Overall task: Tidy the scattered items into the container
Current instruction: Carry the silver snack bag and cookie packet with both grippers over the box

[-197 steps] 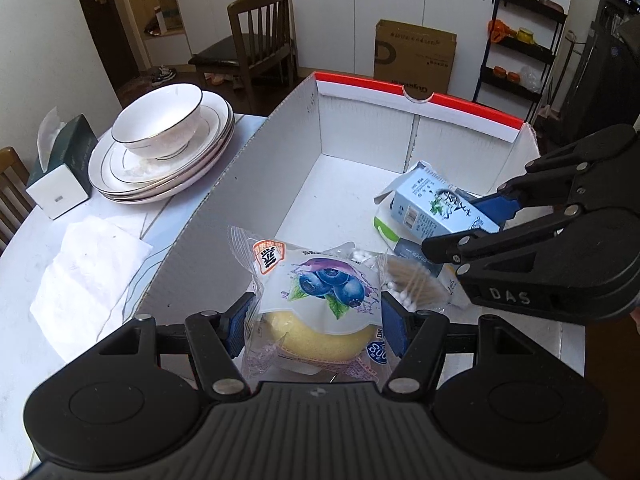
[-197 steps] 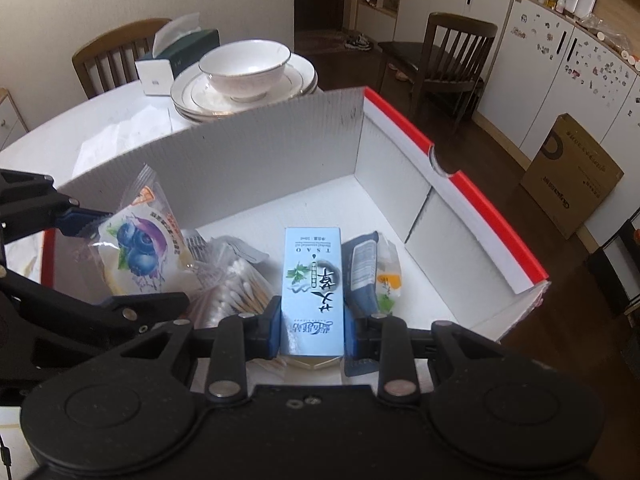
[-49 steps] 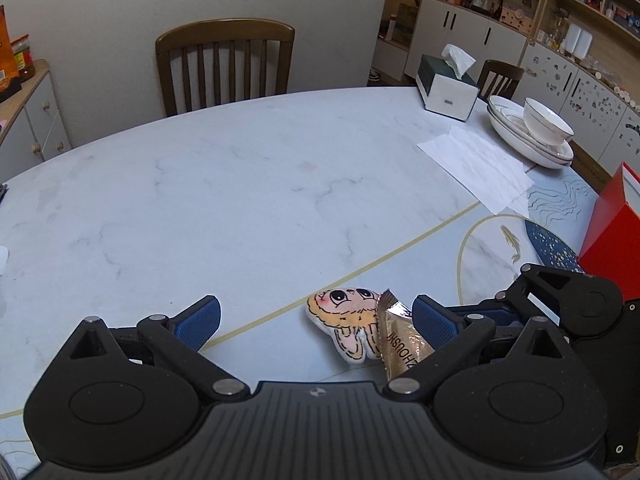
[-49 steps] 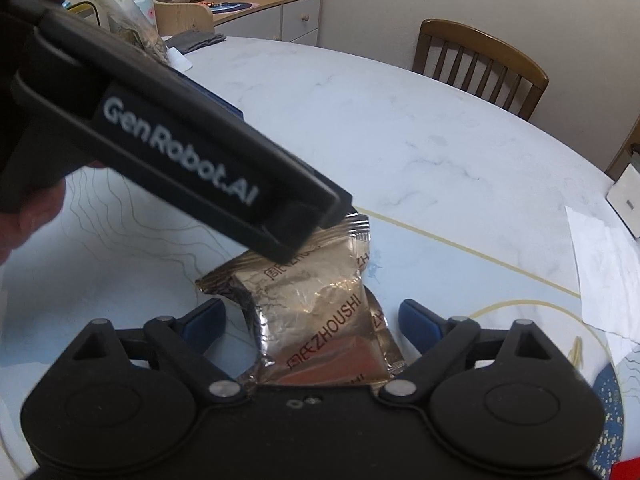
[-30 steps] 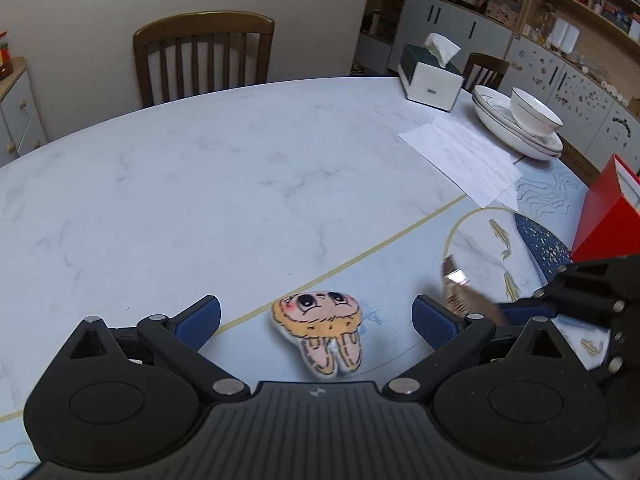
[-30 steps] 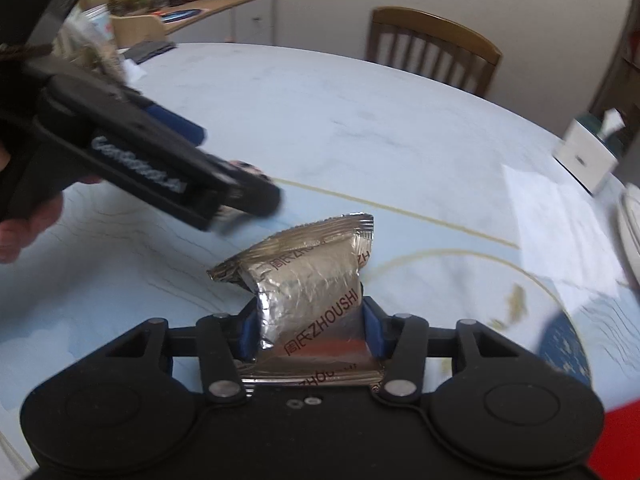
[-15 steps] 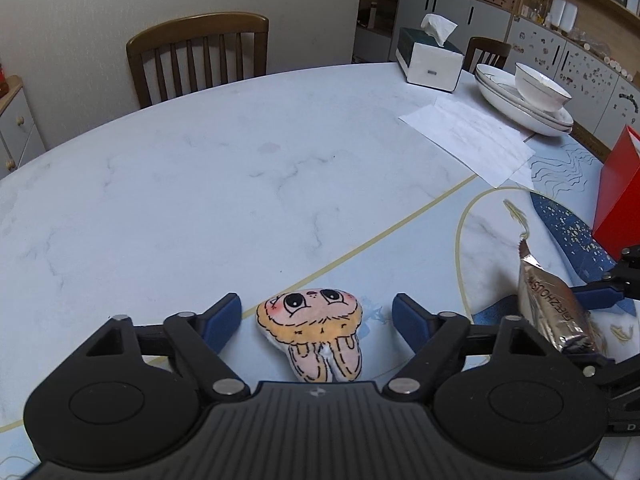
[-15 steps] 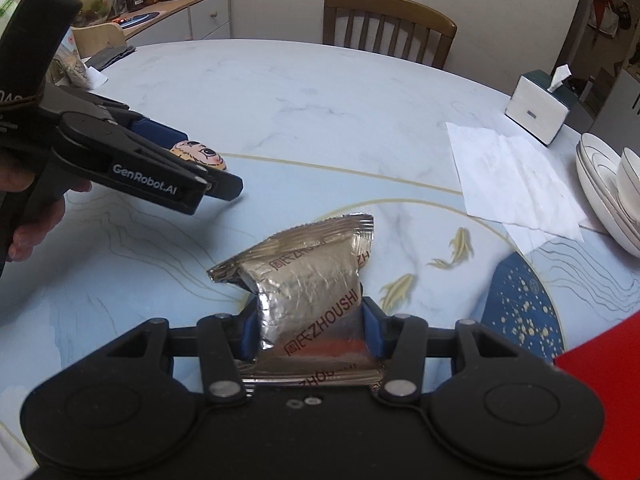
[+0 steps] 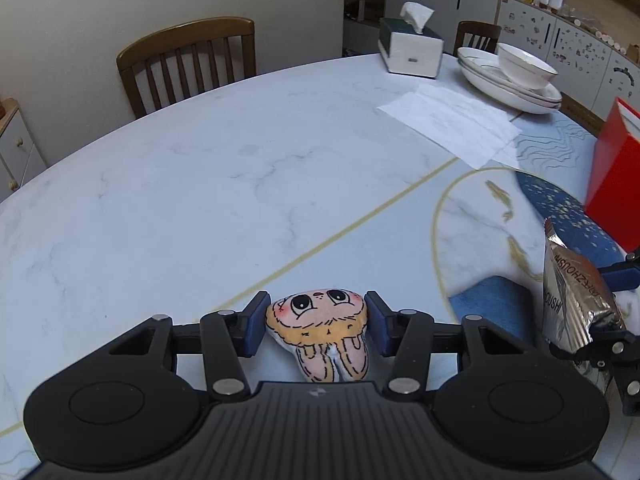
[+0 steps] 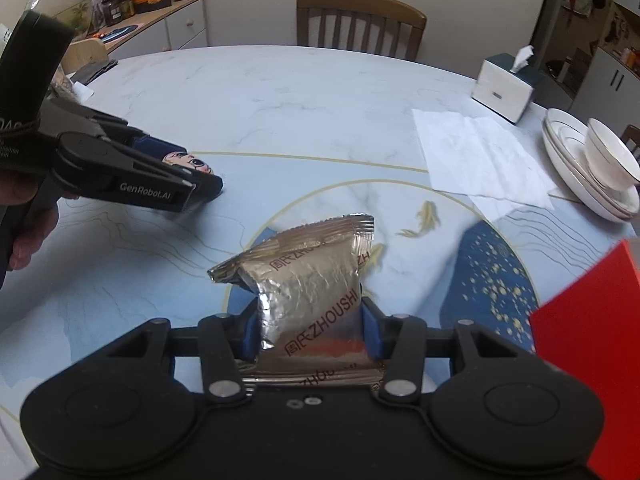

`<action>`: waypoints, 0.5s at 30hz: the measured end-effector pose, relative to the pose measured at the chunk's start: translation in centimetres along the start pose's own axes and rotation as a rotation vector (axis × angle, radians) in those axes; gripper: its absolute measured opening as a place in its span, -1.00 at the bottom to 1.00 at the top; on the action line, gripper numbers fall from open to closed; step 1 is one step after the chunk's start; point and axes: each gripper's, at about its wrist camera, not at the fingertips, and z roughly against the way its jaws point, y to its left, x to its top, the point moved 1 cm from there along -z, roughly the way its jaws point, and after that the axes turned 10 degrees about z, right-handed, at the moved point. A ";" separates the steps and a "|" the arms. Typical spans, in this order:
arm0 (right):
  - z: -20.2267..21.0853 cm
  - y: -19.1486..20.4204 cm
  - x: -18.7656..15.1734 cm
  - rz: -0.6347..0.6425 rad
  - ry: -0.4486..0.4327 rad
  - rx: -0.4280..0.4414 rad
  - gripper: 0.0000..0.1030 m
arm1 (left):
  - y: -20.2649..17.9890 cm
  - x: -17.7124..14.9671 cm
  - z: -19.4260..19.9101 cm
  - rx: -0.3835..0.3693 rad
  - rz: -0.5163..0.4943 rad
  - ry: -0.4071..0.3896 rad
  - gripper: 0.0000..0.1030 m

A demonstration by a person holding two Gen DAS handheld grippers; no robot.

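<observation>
My left gripper (image 9: 316,326) is shut on a small plush cartoon doll (image 9: 320,326) with a peach face that lies on the marble table (image 9: 208,184). In the right wrist view the left gripper (image 10: 200,188) shows at the left with the doll's face (image 10: 188,162) between its fingers. My right gripper (image 10: 310,330) is shut on a silver foil snack packet (image 10: 312,284) and holds it above the table; the packet also shows in the left wrist view (image 9: 576,296). The red container's wall (image 9: 616,184) stands at the right, and shows in the right wrist view (image 10: 592,344).
A stack of white plates with a bowl (image 9: 516,74), a tissue box (image 9: 412,50) and a white paper sheet (image 9: 452,122) lie at the far right of the table. A wooden chair (image 9: 192,64) stands behind it. A sideboard with jars (image 10: 148,12) is at the back left.
My left gripper has closed on the plush doll. My right gripper, holding the foil packet, has moved right toward the red container.
</observation>
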 end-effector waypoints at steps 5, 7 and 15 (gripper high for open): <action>1.9 -0.7 -1.0 -0.049 -0.009 -0.007 -0.09 | -1.7 -0.6 1.7 -0.033 -0.009 0.000 -0.03; 2.7 -0.9 -1.4 -0.063 -0.011 -0.017 -0.09 | -2.5 -0.8 2.5 -0.051 -0.018 0.001 -0.03; 6.0 -2.2 -3.6 -0.143 -0.028 -0.037 -0.09 | -5.8 -1.7 5.7 -0.132 -0.042 -0.001 -0.03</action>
